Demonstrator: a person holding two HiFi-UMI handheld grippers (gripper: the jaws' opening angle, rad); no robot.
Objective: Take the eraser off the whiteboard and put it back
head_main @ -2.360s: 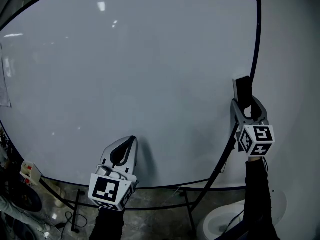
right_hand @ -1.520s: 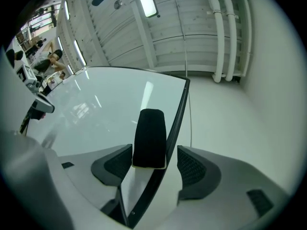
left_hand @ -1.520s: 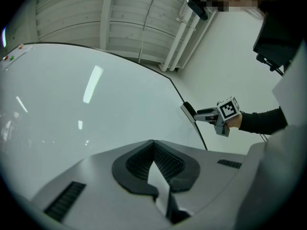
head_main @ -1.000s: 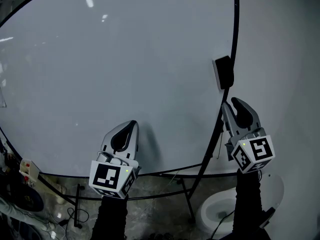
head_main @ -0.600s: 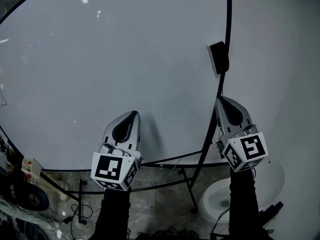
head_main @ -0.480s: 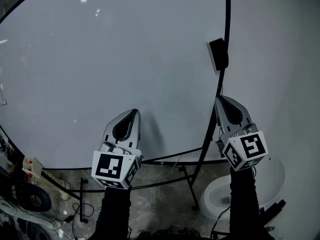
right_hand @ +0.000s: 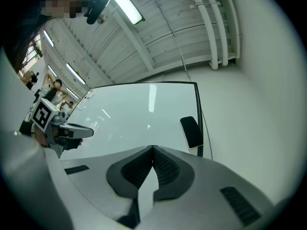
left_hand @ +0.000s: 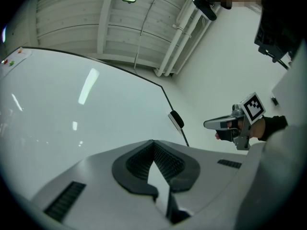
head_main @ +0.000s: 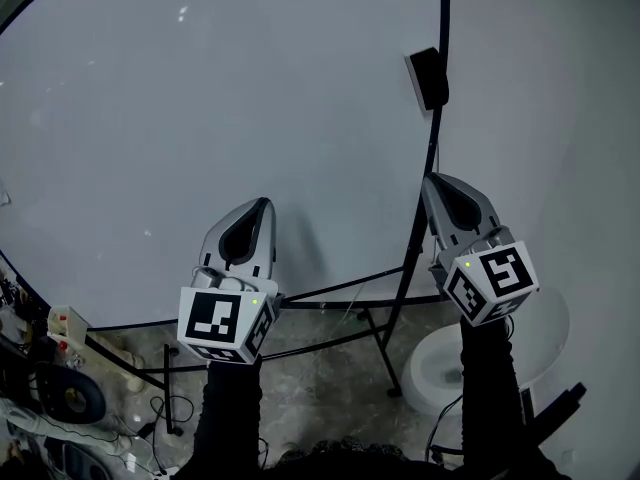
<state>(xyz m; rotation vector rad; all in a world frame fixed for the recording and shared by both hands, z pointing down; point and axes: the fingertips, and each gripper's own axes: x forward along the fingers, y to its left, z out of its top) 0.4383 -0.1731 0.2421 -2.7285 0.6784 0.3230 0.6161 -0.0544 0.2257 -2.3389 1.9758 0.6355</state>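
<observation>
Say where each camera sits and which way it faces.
Head view: on the head, facing down at the whiteboard and floor; shows both sleeves, left gripper, right gripper.
Left gripper view: on the left gripper, facing up along its shut jaws; right gripper at right.
Right gripper view: on the right gripper, facing up along its shut jaws; left gripper at left.
Shared: all show the eraser on the whiteboard's right edge.

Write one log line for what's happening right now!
eraser: on whiteboard edge | left gripper: shut, empty | right gripper: shut, empty
</observation>
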